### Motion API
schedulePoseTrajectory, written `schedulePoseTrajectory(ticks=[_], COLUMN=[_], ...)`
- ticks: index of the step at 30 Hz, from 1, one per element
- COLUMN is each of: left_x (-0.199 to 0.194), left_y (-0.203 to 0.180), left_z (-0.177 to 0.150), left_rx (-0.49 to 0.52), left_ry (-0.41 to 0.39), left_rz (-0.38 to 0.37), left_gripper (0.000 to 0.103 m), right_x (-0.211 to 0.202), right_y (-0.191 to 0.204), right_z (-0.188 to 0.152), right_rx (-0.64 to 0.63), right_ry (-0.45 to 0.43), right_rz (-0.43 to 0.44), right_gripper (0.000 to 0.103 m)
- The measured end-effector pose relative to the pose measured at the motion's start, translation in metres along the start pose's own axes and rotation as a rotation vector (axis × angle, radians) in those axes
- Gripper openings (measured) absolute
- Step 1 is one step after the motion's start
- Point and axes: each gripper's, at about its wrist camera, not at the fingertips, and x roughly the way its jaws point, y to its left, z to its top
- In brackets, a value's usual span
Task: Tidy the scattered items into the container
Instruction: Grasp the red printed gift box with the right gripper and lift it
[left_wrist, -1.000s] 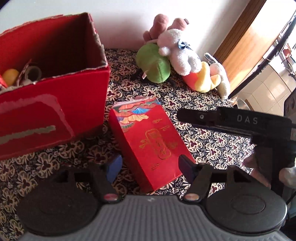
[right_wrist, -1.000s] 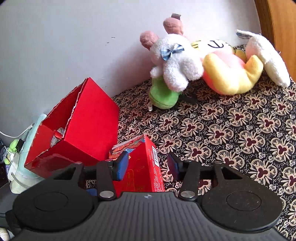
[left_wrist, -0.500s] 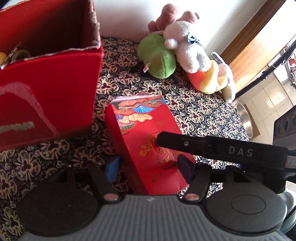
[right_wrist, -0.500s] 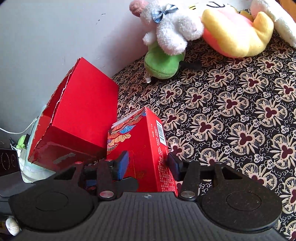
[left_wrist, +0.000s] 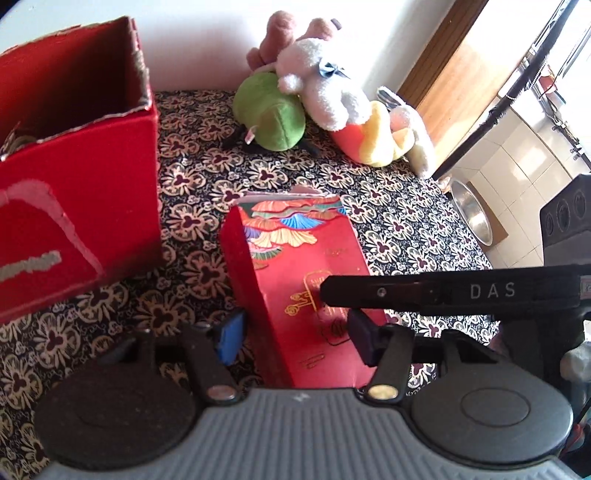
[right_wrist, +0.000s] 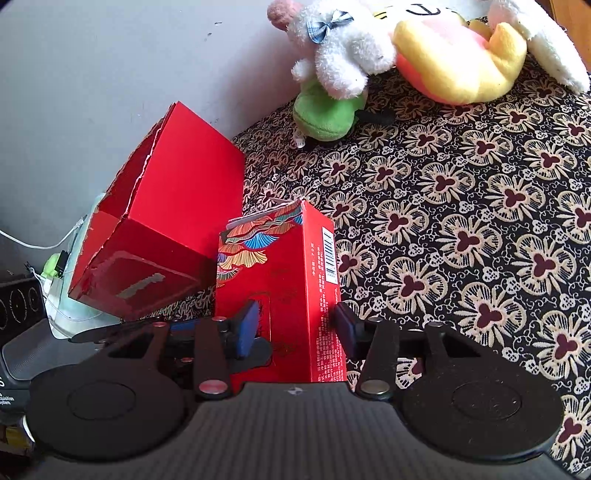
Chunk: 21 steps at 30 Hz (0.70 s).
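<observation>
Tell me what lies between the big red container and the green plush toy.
Only bare patterned cloth lies between the red container and the green plush toy; the left wrist view shows it best.

The left black plastic two-finger gripper (left_wrist: 295, 338) has blue pads and a ribbed grey body. The right black plastic two-finger gripper (right_wrist: 295, 325) shows silver screws and round black discs; its bar reads "DAS".

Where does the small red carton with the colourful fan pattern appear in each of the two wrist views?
Left wrist view: small red carton stands at lower centre, right of the big red box.
Right wrist view: the carton stands at lower centre-left, again right of the box.
Shared landmark: the green plush toy by the wall.
</observation>
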Motion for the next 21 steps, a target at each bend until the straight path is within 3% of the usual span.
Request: schedulePoseTrajectory(ticks=[8, 11, 21], left_x=[0.005, 0.008, 0.005], left_y=[-0.004, -0.004, -0.005], left_z=[0.0, -0.001, -0.004], left_rx=[0.004, 0.002, 0.006], left_ry=[0.007, 0.022, 0.014], left_rz=[0.0, -0.016, -0.028], left_gripper=[0.059, 0.065, 0.06], right_x=[0.012, 0.014, 0.007], right_y=[-0.005, -0.007, -0.008], right_z=[0.001, 0.0, 0.0], right_rx=[0.052, 0.06, 0.072], right_ry=[0.012, 0.025, 0.014], right_rz=[-0.01, -0.016, -0.026], right_gripper=[0.061, 0.067, 0.058])
